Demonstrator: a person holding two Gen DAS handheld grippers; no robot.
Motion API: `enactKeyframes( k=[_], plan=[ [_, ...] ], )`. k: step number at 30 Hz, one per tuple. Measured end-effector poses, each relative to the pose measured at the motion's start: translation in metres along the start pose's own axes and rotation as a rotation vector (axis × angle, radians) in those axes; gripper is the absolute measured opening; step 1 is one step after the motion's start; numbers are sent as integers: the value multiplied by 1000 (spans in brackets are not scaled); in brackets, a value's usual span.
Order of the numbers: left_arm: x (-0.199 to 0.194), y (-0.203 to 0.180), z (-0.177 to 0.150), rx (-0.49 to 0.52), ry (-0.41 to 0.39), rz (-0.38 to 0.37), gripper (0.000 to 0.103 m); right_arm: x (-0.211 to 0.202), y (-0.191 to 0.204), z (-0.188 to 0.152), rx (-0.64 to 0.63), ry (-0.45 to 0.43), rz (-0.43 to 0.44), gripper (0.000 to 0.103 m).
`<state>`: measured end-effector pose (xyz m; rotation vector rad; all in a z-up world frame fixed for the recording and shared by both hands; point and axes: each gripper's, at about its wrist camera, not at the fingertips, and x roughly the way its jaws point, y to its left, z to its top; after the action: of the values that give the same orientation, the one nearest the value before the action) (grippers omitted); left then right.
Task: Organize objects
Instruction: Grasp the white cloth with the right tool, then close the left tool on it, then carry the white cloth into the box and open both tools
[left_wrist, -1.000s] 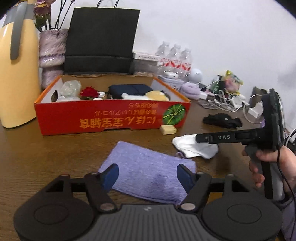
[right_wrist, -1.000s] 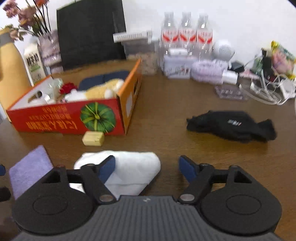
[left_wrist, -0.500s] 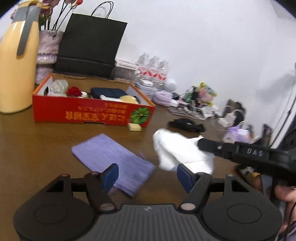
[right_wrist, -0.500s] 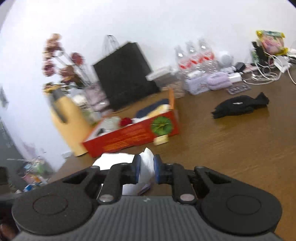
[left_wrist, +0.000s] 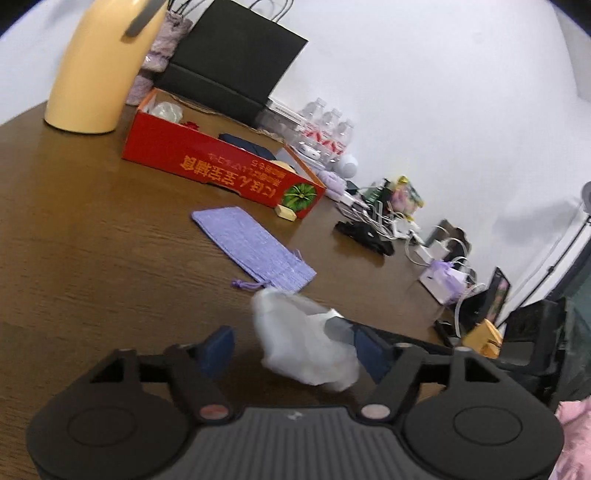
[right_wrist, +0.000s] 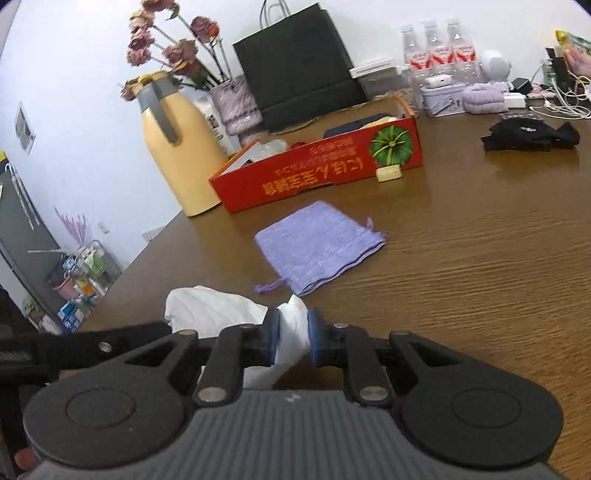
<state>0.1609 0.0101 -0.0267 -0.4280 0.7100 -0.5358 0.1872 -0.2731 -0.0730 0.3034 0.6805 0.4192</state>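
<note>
White cloth pinched in the right gripper (right_wrist: 291, 341), lifted over the wooden surface (right_wrist: 480, 258).

Largest to smallest: the brown surface carries a red cardboard box (right_wrist: 325, 170) with a yellow thermos jug (right_wrist: 173, 147) beside it. Nearer lies a flat lilac drawstring pouch (right_wrist: 317, 247). The crumpled white cloth (right_wrist: 291, 332) hangs above the surface, the right jaws clamped on one fold. The left gripper (left_wrist: 295, 350) has its jaws opening, the cloth between them, not pressed. A small cream block (right_wrist: 388, 173) touches the box's front.

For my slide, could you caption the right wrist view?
Right gripper pinching a white cloth above the table.
</note>
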Motion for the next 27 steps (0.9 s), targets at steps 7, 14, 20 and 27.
enactKeyframes(
  k=[7, 14, 20, 27],
  plan=[
    [14, 5, -7, 6, 71, 106, 61, 1, 11, -15, -19, 32, -15, 17],
    [16, -5, -11, 55, 69, 134, 54, -1, 17, -20, 12, 3, -24, 17],
    [21, -3, -9, 46, 54, 196, 13, 5, 11, -19, 24, 7, -66, 17],
    [31, -19, 57, 232, -38, 188, 8, 12, 24, 27, -75, -54, -57, 16]
  ],
)
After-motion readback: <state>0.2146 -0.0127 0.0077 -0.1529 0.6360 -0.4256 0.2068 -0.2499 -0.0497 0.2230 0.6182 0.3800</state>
